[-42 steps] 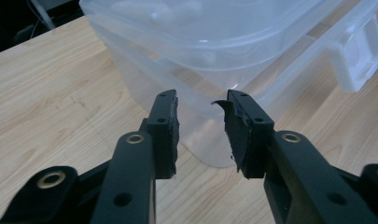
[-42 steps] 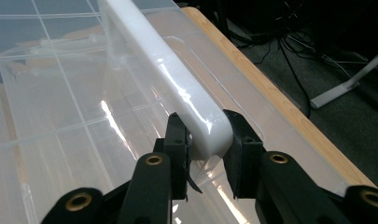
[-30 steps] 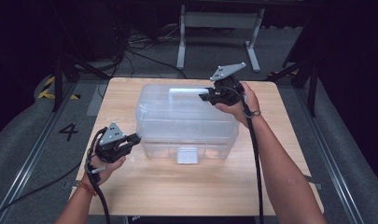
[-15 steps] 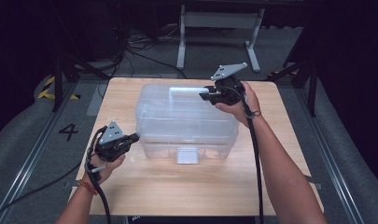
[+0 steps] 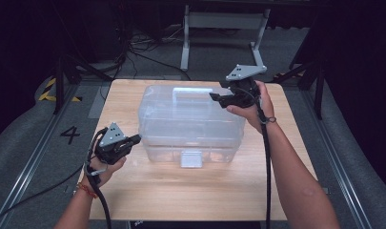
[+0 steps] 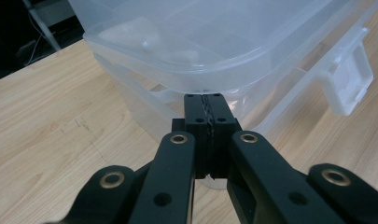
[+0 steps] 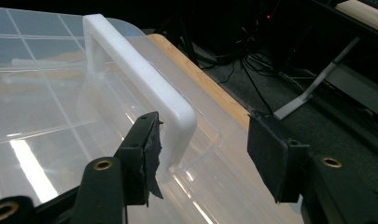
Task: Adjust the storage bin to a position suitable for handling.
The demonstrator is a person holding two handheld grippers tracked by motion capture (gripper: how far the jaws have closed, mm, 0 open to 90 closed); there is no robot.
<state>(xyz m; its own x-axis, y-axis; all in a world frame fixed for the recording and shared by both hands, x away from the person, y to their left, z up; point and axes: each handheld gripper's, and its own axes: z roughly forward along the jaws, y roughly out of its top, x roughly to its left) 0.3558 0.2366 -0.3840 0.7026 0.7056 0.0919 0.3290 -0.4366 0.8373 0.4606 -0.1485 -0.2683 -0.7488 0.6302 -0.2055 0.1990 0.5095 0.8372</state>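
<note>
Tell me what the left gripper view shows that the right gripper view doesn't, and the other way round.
Left gripper view: the left claw with its jaws shut together at the lower corner of the clear plastic box, under the lid's edge, and the box's white front latch.

Right gripper view: the right claw, jaws apart and just opened wider, at the end of the white carry handle on the lid, plus cables on the dark floor.

Both: the clear box and the wooden table.

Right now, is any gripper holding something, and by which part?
Nothing is held. The right gripper is open, its jaws just opened around the end of the box's handle without pressing it. The left gripper is shut, empty, under the lid's rim.
</note>
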